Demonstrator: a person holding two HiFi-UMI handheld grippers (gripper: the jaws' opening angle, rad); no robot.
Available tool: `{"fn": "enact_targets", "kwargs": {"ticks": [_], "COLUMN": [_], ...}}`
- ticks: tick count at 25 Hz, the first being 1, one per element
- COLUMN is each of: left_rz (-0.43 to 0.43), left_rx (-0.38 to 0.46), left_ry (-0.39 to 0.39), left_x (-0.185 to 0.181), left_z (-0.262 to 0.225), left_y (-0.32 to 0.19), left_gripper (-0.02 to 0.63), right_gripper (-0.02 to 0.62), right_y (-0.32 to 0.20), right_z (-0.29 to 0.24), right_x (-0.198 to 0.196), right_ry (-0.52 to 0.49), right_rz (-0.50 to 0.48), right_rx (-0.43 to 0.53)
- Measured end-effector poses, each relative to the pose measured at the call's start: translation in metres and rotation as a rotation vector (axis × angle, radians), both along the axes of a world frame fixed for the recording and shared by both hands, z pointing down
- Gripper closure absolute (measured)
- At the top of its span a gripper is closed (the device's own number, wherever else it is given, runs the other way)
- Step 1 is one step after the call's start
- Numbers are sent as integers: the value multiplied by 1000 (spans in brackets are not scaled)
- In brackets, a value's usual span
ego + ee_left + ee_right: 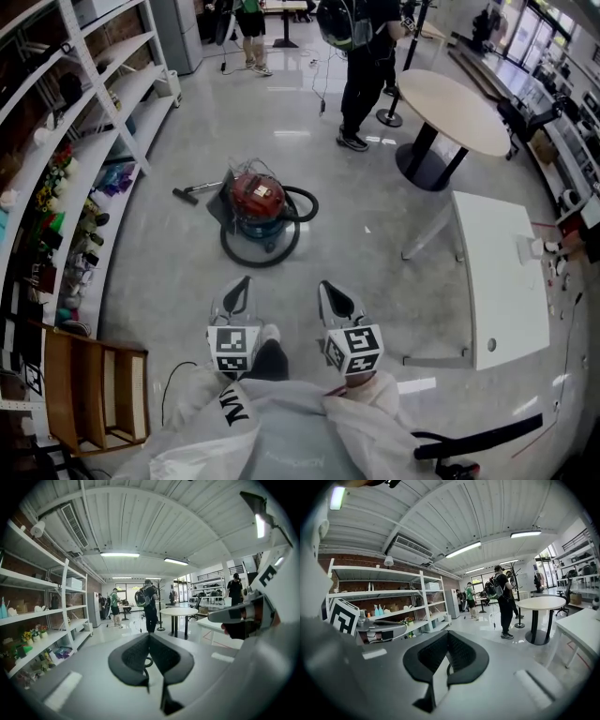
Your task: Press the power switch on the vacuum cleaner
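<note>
The vacuum cleaner point(257, 199) stands on the grey floor ahead of me. It has a red lid on a teal drum, a black hose point(305, 204) looped round it, and its nozzle point(187, 195) lies to the left. My left gripper point(242, 286) and right gripper point(328, 292) are held side by side near my body, well short of the vacuum and apart from it. Both point forward with jaws closed and nothing between them. The left gripper view shows the left gripper point(150, 637) aimed level at the room, as the right gripper view does the right gripper point(447, 634). Neither view shows the vacuum.
White shelving point(84, 141) with small items runs along the left. A wooden rack point(94, 394) stands at the near left. A white rectangular table point(497, 272) is on the right, a round table point(455, 108) beyond it. A person point(361, 84) stands behind the vacuum.
</note>
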State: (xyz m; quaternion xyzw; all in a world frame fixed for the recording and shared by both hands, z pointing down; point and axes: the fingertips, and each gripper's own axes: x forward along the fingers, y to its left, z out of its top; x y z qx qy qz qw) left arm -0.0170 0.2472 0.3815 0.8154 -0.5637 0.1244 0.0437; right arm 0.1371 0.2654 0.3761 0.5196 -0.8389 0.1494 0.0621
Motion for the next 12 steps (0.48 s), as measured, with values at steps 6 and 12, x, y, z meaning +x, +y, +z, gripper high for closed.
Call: {"fn": "enact_targets", "kwargs": {"ticks": [6, 12], "left_rz": [-21, -12], "left_rx": [-16, -41], "left_ry": [4, 4], "left_x": [-24, -41], "left_z": [10, 15], "left_y": [-46, -102], "left_gripper": [606, 606], "right_gripper": [595, 595], "right_y": [-48, -105], "right_z": [7, 11], "right_x": [-20, -42], "right_ry": [18, 38], "right_rz": [-14, -23], "right_rx": [-24, -51]}}
